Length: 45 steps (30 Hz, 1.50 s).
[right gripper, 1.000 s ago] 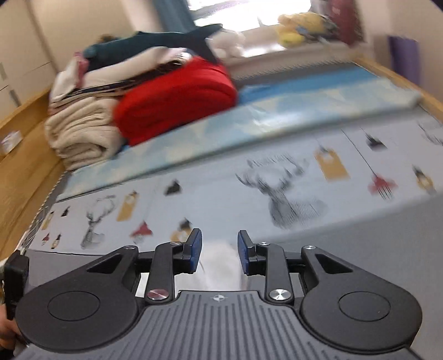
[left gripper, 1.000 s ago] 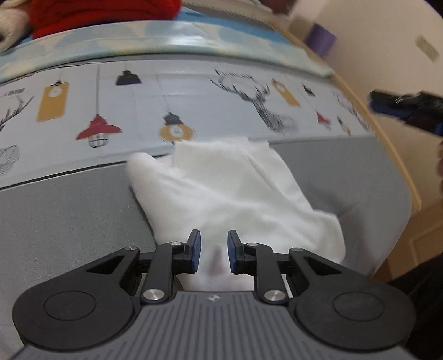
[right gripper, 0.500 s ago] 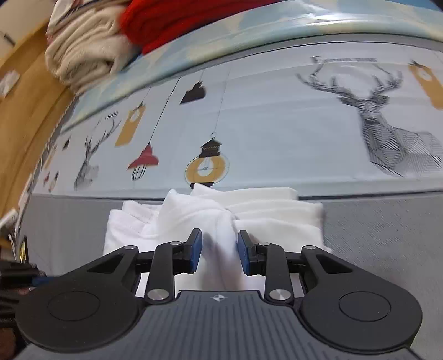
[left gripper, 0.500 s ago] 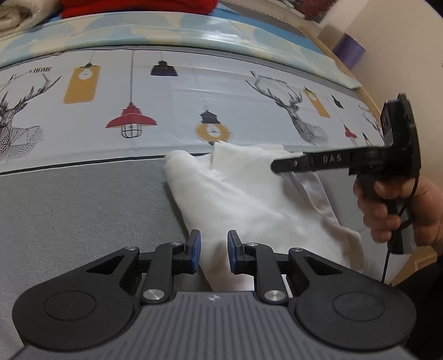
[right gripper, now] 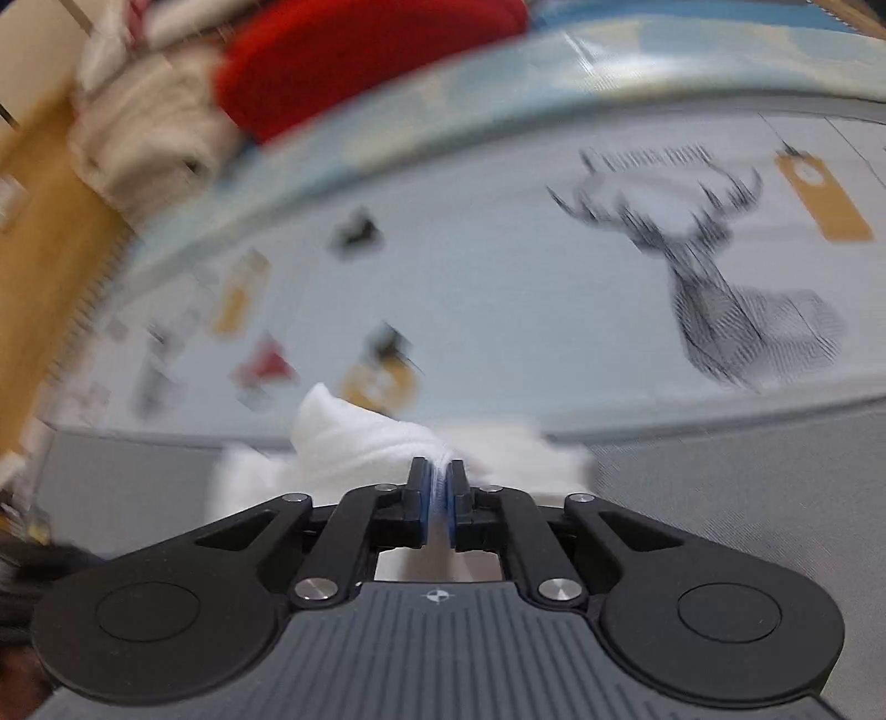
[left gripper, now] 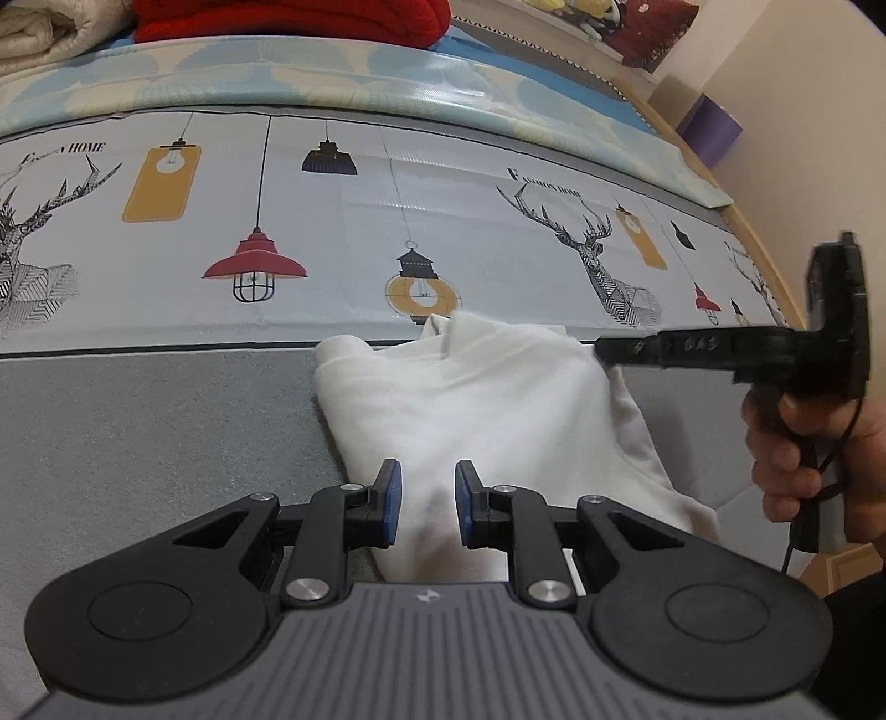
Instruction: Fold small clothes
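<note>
A small white garment (left gripper: 487,410) lies crumpled on the grey part of the bed cover, its far edge at the printed band. My left gripper (left gripper: 423,504) is open, its jaws standing over the garment's near end. My right gripper (right gripper: 439,501) is shut on a bunched fold of the white garment (right gripper: 360,437) at its right side. The right gripper also shows in the left wrist view (left gripper: 603,350), reaching in from the right, held by a hand (left gripper: 803,454).
The bed cover has a grey area (left gripper: 144,432) and a pale band printed with lamps and deer (left gripper: 343,232). A red blanket (left gripper: 288,19) and beige folded bedding (right gripper: 149,138) are stacked at the far side. A wooden bed edge (left gripper: 775,271) runs along the right.
My right gripper has come down onto the garment's right side and closed on a fold of it. My left gripper stayed open over the near end.
</note>
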Each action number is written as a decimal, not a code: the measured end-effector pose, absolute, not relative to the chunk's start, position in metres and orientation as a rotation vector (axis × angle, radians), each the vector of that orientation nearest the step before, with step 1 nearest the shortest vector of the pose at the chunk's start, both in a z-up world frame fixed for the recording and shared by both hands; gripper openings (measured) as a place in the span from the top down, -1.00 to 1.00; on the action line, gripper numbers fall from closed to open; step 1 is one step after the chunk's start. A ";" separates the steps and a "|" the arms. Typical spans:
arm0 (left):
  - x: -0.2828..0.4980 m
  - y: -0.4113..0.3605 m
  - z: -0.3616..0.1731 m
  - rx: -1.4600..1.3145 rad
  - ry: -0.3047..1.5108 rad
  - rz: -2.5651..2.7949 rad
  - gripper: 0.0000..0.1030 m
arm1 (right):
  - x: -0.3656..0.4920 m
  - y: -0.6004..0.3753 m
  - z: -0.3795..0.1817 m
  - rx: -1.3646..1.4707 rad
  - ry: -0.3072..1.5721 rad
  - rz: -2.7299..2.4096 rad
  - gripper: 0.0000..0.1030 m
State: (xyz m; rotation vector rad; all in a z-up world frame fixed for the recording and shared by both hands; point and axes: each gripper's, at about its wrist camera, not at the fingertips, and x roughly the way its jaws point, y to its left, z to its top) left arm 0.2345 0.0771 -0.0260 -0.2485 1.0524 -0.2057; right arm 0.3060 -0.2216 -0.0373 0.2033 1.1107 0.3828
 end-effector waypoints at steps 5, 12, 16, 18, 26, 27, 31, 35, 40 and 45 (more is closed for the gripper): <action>0.233 0.069 -0.027 -0.231 1.054 -0.264 0.58 | 0.283 -0.243 0.008 0.299 0.962 0.485 0.81; 0.231 0.045 -0.036 -0.176 1.100 -0.355 0.58 | 0.229 -0.242 -0.010 0.072 1.156 0.766 0.81; 0.239 0.033 -0.068 -0.067 1.228 -0.277 0.74 | 0.205 -0.255 -0.051 -0.118 1.317 0.709 0.92; 0.241 0.031 -0.073 -0.053 1.239 -0.233 0.80 | 0.198 -0.264 -0.047 -0.082 1.308 0.726 0.92; 0.223 0.026 -0.041 -0.135 1.150 -0.386 0.71 | 0.185 -0.286 -0.032 -0.041 1.281 0.760 0.91; 0.223 0.021 -0.044 -0.113 1.177 -0.427 0.68 | 0.183 -0.285 -0.036 -0.083 1.298 0.757 0.91; 0.211 -0.002 -0.065 0.141 1.247 -0.458 0.65 | 0.178 -0.275 -0.062 -0.302 1.364 0.692 0.87; 0.212 0.010 -0.047 0.046 1.211 -0.477 0.65 | 0.184 -0.282 -0.046 -0.228 1.316 0.711 0.87; 0.204 0.002 -0.060 0.135 1.272 -0.530 0.72 | 0.192 -0.292 -0.015 -0.085 1.221 0.741 0.85; 0.204 -0.001 -0.056 0.142 1.260 -0.526 0.75 | 0.203 -0.287 -0.014 -0.075 1.218 0.686 0.58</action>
